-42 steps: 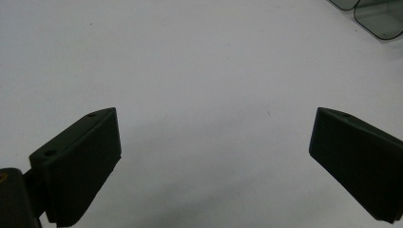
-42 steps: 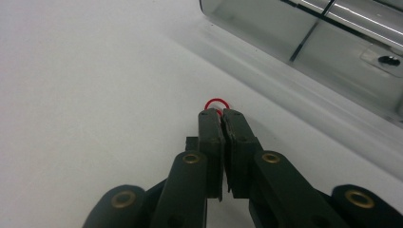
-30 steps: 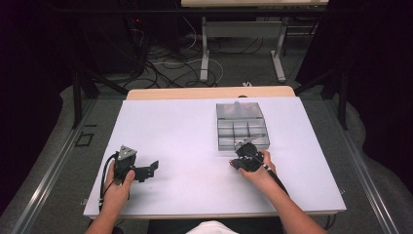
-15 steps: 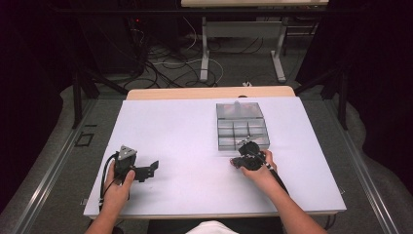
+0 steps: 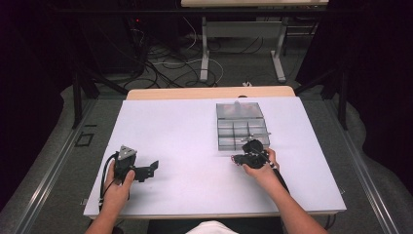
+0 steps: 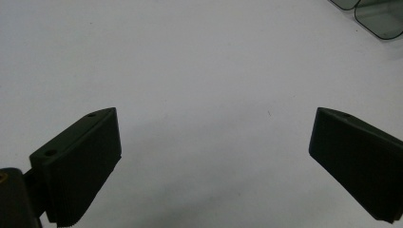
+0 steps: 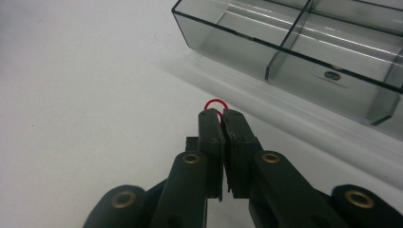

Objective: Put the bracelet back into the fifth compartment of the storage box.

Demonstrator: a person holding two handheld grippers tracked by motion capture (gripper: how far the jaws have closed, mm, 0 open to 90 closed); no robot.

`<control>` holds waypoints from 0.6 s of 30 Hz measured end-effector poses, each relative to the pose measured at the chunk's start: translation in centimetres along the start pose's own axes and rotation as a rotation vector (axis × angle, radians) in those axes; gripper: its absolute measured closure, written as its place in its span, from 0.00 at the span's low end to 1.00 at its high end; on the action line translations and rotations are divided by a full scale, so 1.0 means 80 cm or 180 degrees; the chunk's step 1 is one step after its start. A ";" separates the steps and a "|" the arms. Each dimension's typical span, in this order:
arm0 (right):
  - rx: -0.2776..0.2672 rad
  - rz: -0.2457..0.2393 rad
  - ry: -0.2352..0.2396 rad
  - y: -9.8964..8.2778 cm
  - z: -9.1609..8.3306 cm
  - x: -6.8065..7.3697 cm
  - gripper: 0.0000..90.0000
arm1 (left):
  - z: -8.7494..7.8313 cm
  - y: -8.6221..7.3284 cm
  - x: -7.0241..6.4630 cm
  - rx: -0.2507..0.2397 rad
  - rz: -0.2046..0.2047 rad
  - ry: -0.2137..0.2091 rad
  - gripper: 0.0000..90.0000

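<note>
Red ring (image 7: 215,104), thin, pinched at tips of R gripper (image 7: 220,114), jaws clenched on it. We see it low over white table (image 5: 195,131), just short of clear tray (image 5: 242,126). Tray's near wall lies ahead and to the R in R gripper view; compartments run along that wall. R hand much nearer the tray. L gripper (image 6: 214,142) well apart at table's L side, jaws spread wide, holding nothing; we judge the drop-in is R's job
</note>
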State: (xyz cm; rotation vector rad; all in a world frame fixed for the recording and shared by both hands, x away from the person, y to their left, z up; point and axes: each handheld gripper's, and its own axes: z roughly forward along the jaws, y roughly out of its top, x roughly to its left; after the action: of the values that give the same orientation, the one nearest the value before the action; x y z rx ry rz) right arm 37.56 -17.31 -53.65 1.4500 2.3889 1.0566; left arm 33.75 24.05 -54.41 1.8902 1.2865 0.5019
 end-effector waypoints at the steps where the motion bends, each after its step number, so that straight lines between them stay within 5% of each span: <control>1: -0.0014 0.0008 -0.0002 0.000 -0.001 0.000 0.97 | 0.000 0.000 0.000 -0.0001 0.0001 0.0000 0.04; 18: -0.0268 0.0168 0.0011 0.004 -0.016 -0.006 0.97 | 0.000 0.000 0.000 -0.0005 0.0005 0.0002 0.04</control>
State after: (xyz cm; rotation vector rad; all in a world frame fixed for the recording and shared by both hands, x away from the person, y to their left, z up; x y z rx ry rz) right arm 37.45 -18.21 -52.58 1.4913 2.2905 1.1577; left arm 33.77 24.09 -54.40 1.8902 1.2848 0.5042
